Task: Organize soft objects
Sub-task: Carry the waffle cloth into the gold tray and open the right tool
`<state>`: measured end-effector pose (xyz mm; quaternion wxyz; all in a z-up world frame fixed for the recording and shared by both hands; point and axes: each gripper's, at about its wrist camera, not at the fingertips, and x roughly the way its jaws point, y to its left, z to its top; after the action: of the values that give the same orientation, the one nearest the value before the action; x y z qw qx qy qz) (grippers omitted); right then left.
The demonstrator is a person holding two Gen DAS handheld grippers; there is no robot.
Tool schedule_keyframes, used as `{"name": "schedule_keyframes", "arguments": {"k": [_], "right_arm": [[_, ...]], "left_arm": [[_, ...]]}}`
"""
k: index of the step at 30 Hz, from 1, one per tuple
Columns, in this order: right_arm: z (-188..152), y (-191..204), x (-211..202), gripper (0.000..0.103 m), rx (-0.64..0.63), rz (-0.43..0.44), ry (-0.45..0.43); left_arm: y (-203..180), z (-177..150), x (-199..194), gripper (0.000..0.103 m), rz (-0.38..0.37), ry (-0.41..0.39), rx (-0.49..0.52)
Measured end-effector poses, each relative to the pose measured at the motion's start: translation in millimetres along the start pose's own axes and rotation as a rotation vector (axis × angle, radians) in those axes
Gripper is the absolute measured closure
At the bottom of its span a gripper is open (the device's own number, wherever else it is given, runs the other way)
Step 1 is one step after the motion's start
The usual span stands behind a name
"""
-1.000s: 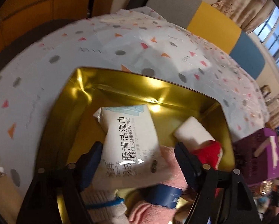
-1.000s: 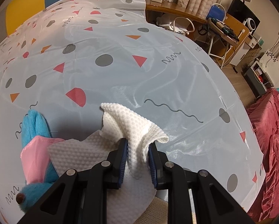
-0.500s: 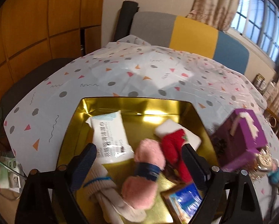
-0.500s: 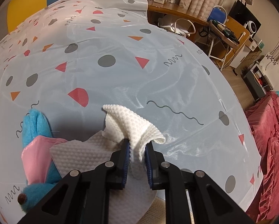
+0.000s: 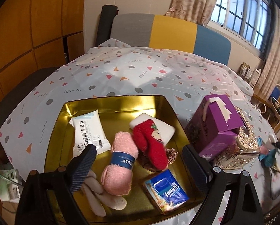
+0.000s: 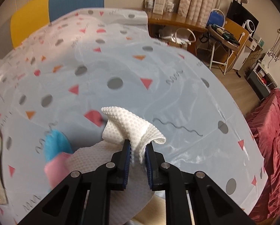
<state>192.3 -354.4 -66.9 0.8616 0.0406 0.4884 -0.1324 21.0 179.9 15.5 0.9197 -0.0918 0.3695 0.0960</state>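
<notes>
The white cloth (image 6: 132,129) is pinched at a bunched fold between the right gripper (image 6: 137,152) fingers, which sit narrow, w/ only fabric between them; the rest of the cloth hangs down and drapes toward the tabletop (image 6: 158,75), next to a blue-and-pink plush (image 6: 55,150). Left gripper (image 5: 140,161) fingers are spread wide w/ nothing between them, hovering over the gold tray (image 5: 110,105). In the tray: wipes pack (image 5: 89,131), pink roll (image 5: 119,165), red sock (image 5: 151,142) lying on a white pad (image 5: 164,129), tissue pack (image 5: 166,189), beige sock (image 5: 98,196). A purple box (image 5: 215,127) stands just beside the tray, right side. Risks, as I judge it: the grip is on a thin fold only, so the cloth could slip out on a fast swing; the trailing part could snag or drag the plush along; the tray is already crowded, so the cloth may end up hanging over the rim or burying smaller items. Vs 1 s ago: the left gripper then had the wipes pack between its fingers low in the tray; now the pack lies at the tray's far-left and the gripper is higher and back, showing the whole tray. The right fingers have closed tighter on the cloth and lifted it; bkgd now motion-blurred.
</notes>
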Motion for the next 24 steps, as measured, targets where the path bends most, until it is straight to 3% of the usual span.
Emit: {"name": "schedule_keyframes", "arguments": {"k": [14,24], "right_arm": [[22,67,-48,0.089,-0.065,0.14,-0.118],[27,142,-89,0.089,-0.141,0.328,-0.156]], "left_arm": [[-4,-9,-8,0.009,-0.025,-0.001,0.03],[5,-14,-9,0.009,-0.041,-0.001,0.003]]}}
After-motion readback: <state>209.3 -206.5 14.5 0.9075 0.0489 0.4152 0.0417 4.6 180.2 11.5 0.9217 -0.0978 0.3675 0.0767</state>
